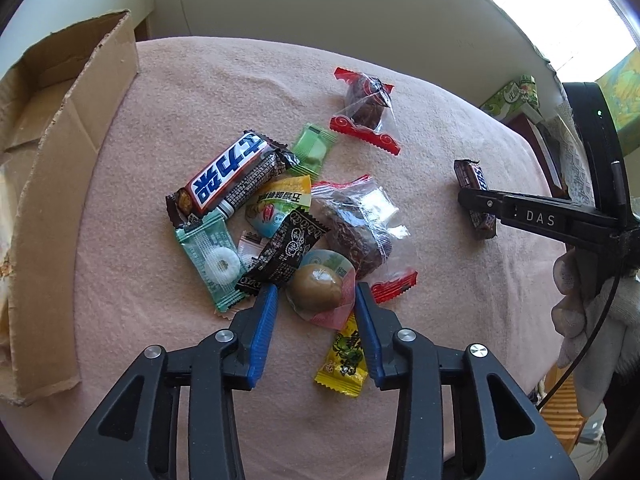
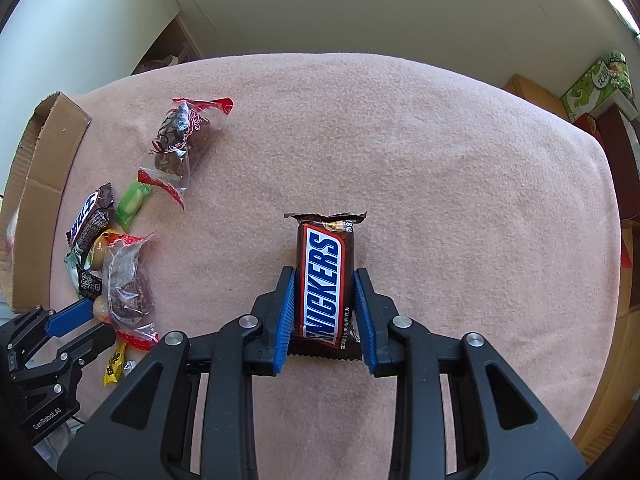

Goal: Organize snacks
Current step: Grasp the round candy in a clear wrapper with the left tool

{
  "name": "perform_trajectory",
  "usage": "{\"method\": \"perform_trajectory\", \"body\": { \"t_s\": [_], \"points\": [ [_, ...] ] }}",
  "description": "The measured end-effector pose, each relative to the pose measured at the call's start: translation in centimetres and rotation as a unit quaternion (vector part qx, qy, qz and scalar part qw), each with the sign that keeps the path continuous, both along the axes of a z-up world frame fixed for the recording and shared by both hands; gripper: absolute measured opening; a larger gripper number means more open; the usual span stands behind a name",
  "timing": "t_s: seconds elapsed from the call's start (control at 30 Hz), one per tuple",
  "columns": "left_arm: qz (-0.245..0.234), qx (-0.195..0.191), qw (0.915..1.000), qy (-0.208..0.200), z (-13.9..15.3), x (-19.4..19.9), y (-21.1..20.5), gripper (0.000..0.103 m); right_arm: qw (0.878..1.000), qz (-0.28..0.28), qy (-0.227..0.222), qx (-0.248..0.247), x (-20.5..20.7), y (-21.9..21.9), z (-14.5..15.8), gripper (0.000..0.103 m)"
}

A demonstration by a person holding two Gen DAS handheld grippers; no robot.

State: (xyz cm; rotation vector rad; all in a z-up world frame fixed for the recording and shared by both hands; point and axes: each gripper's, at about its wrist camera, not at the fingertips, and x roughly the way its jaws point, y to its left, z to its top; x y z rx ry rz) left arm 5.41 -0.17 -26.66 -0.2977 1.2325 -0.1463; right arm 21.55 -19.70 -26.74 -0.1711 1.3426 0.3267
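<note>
A heap of wrapped snacks lies on the pink cloth (image 1: 440, 300). It includes a large Snickers bar with Chinese lettering (image 1: 228, 176), a teal mint packet (image 1: 212, 260), a black candy wrapper (image 1: 284, 248) and a clear red-edged cake packet (image 1: 356, 224). My left gripper (image 1: 316, 286) points down at the heap's near edge, open, with a packed brown egg (image 1: 316, 290) between its blue pads. To the right, apart from the heap, my right gripper (image 2: 324, 271) is shut on a small Snickers bar (image 2: 324, 256) that rests on the cloth. The left gripper (image 2: 105, 316) also shows in the right wrist view.
A cardboard box (image 1: 60, 160) with raised flaps stands at the left edge of the cloth. A second cake packet (image 1: 368, 108) and a green candy (image 1: 312, 148) lie behind the heap, a yellow packet (image 1: 344, 356) in front. A gloved hand (image 1: 592, 300) holds the right gripper.
</note>
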Motion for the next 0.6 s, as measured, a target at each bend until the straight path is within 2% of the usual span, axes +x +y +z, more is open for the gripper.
{"method": "perform_trajectory", "body": {
  "t_s": [0.17,0.4,0.6],
  "points": [
    [-0.018,0.015,0.9997,-0.003,-0.5,0.4,-1.4,0.038,1.0,-0.003,0.0,0.002,0.7,0.7,-0.2,0.03],
    [-0.01,-0.019,0.9997,-0.008,-0.6,-0.2,-0.7,0.034,1.0,-0.004,0.0,0.004,0.5,0.6,-0.2,0.03],
    [-0.013,-0.012,0.9998,-0.009,-0.9,0.8,-0.9,0.035,1.0,-0.003,0.0,0.002,0.6,0.6,-0.4,0.03]
  ]
}}
